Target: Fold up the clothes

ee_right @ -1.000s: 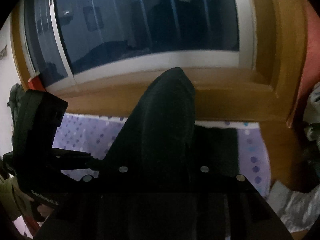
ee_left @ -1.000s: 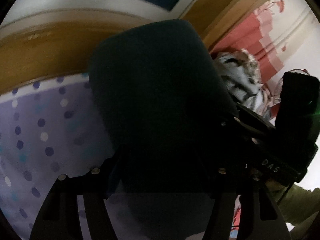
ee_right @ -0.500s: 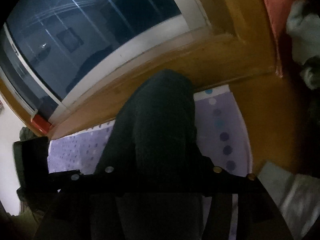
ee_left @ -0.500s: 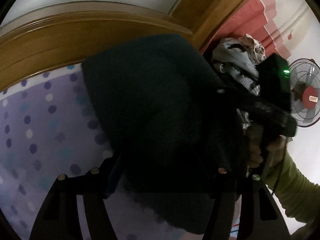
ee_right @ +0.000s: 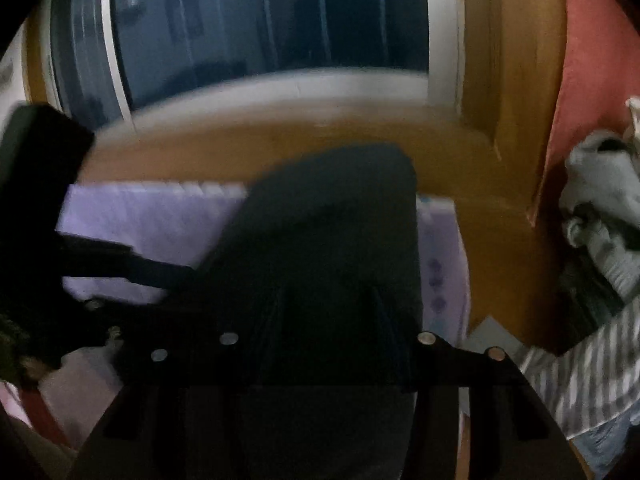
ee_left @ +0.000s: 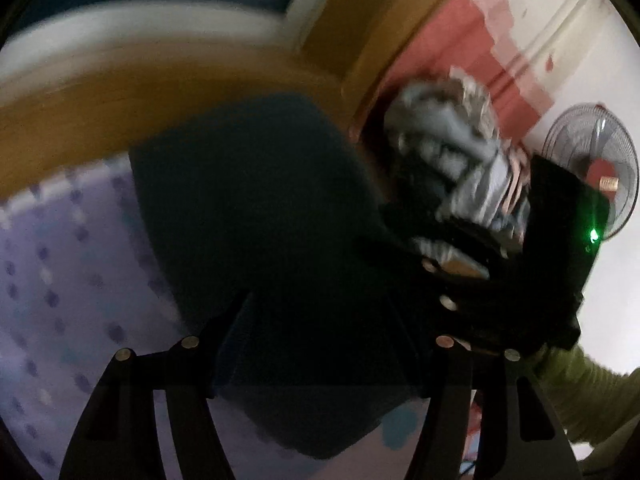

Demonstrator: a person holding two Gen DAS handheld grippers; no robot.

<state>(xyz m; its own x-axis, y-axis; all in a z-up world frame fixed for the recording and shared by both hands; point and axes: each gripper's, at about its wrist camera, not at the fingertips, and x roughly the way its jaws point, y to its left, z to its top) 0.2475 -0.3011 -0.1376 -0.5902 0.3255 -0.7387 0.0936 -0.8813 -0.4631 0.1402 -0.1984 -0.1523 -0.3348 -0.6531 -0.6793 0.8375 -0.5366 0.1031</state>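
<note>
Both tools have a grip on the same dark garment [ee_left: 256,216]: the left gripper [ee_left: 316,344] is clenched on a thick fold of it, the cloth bulging up and filling the middle of its view, and the right gripper [ee_right: 328,336] is clamped on another part, where the fabric [ee_right: 332,232] rises in a tall dark hump between the fingers. The garment is held up off a lilac bedsheet with dark and pale dots [ee_left: 52,272], which spreads beneath and to the left. Behind the sheet runs a broad wooden ledge [ee_right: 280,136], and above that a dark window with a white frame [ee_right: 264,20]. To the right, a heap of grey and striped clothes [ee_left: 452,148] lies against a red and white curtain [ee_left: 492,60], with a standing fan [ee_left: 592,168] beyond. An olive green sleeve [ee_left: 592,392] reaches in at the lower right of the left view. Everything is somewhat blurred.
</note>
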